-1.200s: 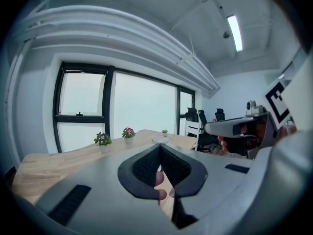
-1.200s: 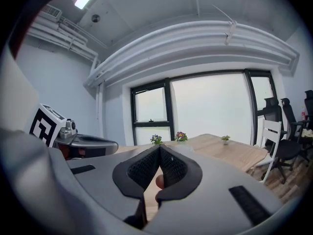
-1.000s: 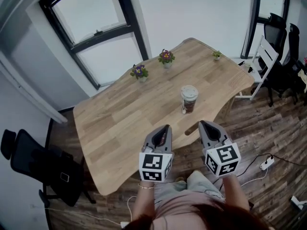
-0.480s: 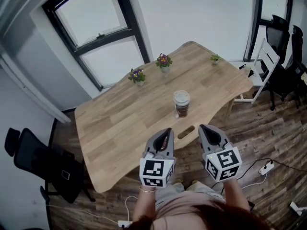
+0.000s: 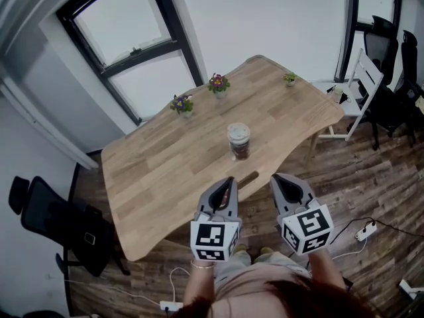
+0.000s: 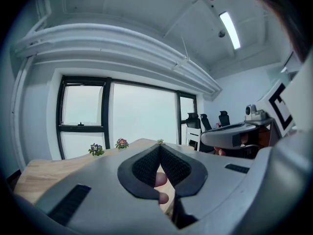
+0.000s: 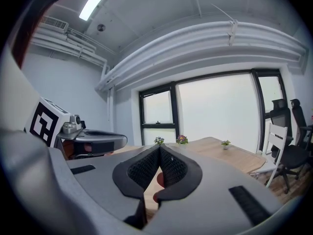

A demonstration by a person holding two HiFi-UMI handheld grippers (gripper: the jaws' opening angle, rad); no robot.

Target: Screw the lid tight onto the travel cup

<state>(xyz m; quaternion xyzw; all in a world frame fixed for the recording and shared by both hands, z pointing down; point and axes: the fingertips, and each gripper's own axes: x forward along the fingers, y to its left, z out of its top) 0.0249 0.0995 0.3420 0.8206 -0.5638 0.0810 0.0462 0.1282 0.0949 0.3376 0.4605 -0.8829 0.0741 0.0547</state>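
Travel cup (image 5: 239, 146) stood well beyond both fingertips, its lid (image 5: 238, 132) on top, tightness unclear; left gripper (image 5: 228, 180) and right gripper (image 5: 275, 178) were pressed together, empty.

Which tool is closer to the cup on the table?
Left. The left tool points almost straight at the clear, pale-lidded travel cup; the right tool sits off to its right, farther away.

Pale matt wooden bench (image 5: 159, 167), grain visible. Dark plank floor (image 5: 371, 177). Left gripper (image 5: 228, 180) and right gripper (image 5: 277, 178): smooth grey matt plastic, black ribbed pads (image 6: 145, 168). Travel cup (image 5: 239, 142) possibly clear plastic.
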